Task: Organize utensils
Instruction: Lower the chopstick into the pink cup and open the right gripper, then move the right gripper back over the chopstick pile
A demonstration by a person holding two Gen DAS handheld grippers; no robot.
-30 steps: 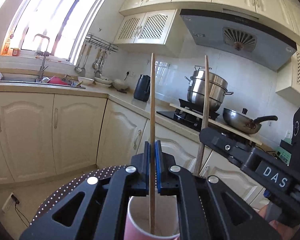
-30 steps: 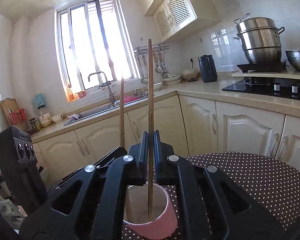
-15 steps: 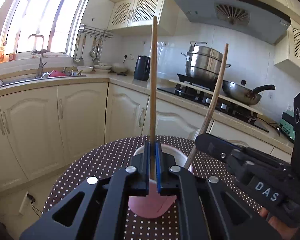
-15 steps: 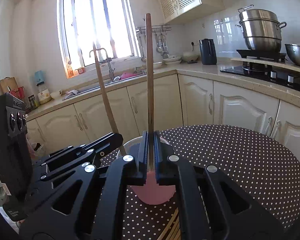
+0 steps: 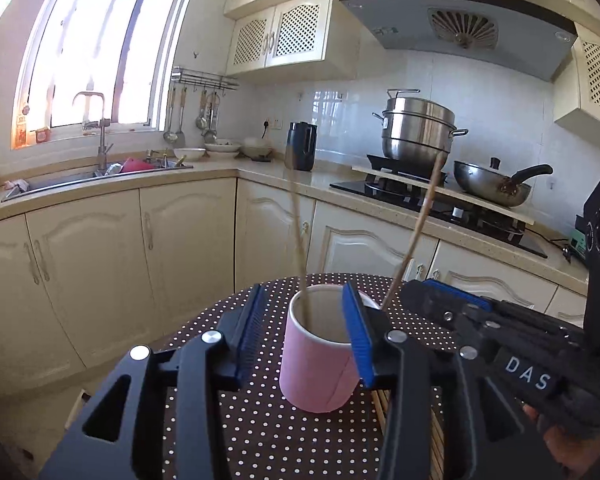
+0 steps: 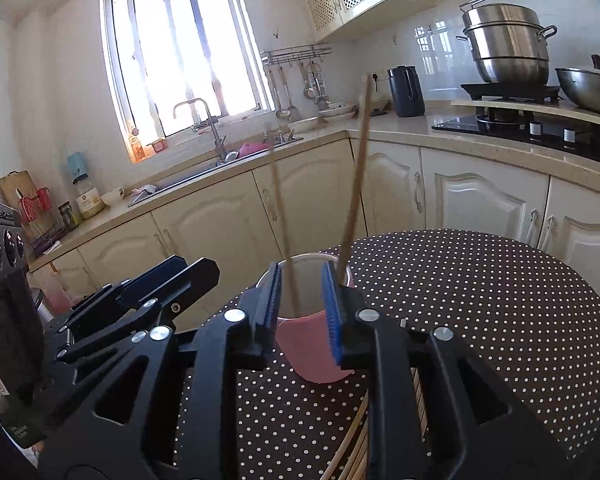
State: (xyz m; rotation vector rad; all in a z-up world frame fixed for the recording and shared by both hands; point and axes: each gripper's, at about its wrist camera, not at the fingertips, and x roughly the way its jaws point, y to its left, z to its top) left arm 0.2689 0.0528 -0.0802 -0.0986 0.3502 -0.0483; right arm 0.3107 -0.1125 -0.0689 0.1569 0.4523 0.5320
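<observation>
At the bottom of the left wrist view, the left gripper is opening, its blue pads apart on either side of the pink cup without pressing it. In the right wrist view the right gripper is opening too, its pads flanking the same cup with nothing clamped between them. The cup stands on the polka-dot surface at frame centre. Two wooden chopsticks stand in it: one chopstick, blurred, leans toward the upper left, the other chopstick leans toward the upper right over the rim. More chopsticks lie flat on the surface at the lower edge. Beyond, cream cabinets run under a sink, a dark kettle and a steel steamer pot.
</observation>
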